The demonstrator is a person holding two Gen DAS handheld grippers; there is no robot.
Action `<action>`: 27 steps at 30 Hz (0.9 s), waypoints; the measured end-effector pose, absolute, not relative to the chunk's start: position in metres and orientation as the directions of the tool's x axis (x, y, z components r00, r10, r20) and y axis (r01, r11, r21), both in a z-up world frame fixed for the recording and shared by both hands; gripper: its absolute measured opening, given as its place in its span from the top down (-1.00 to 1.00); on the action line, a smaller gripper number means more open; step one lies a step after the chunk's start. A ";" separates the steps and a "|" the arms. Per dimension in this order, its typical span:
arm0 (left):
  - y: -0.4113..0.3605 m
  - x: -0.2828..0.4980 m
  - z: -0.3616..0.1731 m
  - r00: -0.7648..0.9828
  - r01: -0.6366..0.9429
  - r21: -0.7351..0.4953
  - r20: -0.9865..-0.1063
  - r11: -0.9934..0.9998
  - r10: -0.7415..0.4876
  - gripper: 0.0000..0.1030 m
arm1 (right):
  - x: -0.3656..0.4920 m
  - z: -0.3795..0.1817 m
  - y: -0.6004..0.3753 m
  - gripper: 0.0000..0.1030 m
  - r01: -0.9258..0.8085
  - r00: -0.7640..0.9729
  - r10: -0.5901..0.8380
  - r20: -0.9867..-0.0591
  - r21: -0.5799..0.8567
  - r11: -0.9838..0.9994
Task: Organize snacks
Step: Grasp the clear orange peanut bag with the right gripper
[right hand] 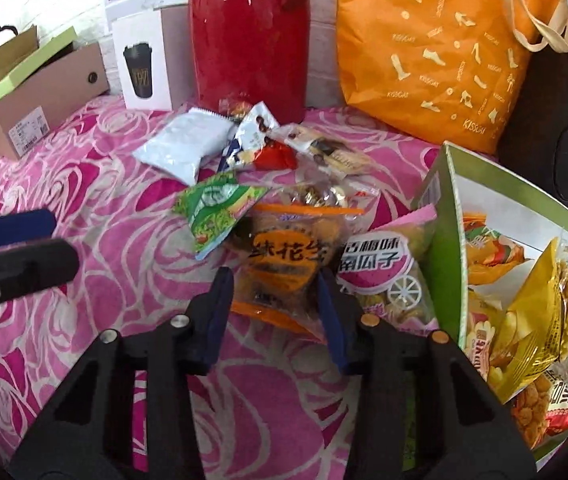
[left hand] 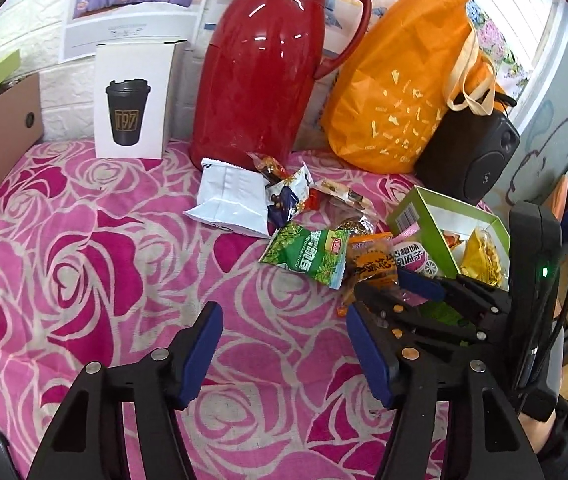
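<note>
Fingers of the left gripper point(left hand: 284, 354) stand wide apart over bare rose-patterned cloth point(left hand: 84, 264), holding nothing, with the green snack packet point(left hand: 307, 256) ahead and to their right. Further right, the right gripper point(right hand: 274, 316) has its fingers parted on either side of the orange peanut packet point(right hand: 284, 268), which lies on the cloth; whether they press it I cannot tell. Just right of them lies the pink seed packet point(right hand: 383, 276), then the green box point(right hand: 447, 256) with snacks inside
</note>
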State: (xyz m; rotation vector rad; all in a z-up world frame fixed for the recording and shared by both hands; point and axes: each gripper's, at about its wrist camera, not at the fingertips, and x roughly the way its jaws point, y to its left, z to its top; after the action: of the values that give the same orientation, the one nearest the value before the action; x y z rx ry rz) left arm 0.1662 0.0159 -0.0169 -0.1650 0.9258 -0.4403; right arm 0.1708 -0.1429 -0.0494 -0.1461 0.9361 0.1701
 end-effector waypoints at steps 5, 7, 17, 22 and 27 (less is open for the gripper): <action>0.002 0.189 -0.018 0.492 0.300 -0.349 -0.740 0.888 -0.457 -0.27 | 0.164 -0.049 -0.150 0.64 -0.217 0.577 0.125 -0.807 -0.004 0.976; -0.006 0.204 -0.022 0.477 0.284 -0.374 -0.744 0.883 -0.468 -0.27 | 0.154 -0.043 -0.151 0.65 -0.231 0.581 0.136 -0.803 -0.003 0.973; -0.039 0.245 -0.063 0.376 0.206 -0.431 -0.794 0.878 -0.478 0.12 | 0.088 -0.037 -0.157 0.71 -0.317 0.530 0.235 -0.815 0.067 0.946; -0.041 0.243 -0.063 0.361 0.232 -0.408 -0.807 0.883 -0.468 0.35 | 0.082 -0.038 -0.162 0.72 -0.299 0.520 0.262 -0.813 0.113 0.947; -0.021 0.208 -0.045 0.369 0.273 -0.394 -0.799 0.878 -0.474 0.36 | 0.075 -0.034 -0.166 0.74 -0.306 0.520 0.287 -0.804 0.138 0.942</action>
State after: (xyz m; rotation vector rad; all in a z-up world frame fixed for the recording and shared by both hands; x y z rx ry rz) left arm 0.2078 -0.0211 -0.0449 -0.2077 1.0927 -0.4839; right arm 0.0753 -0.1658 -0.0337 -0.0218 0.9600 0.3553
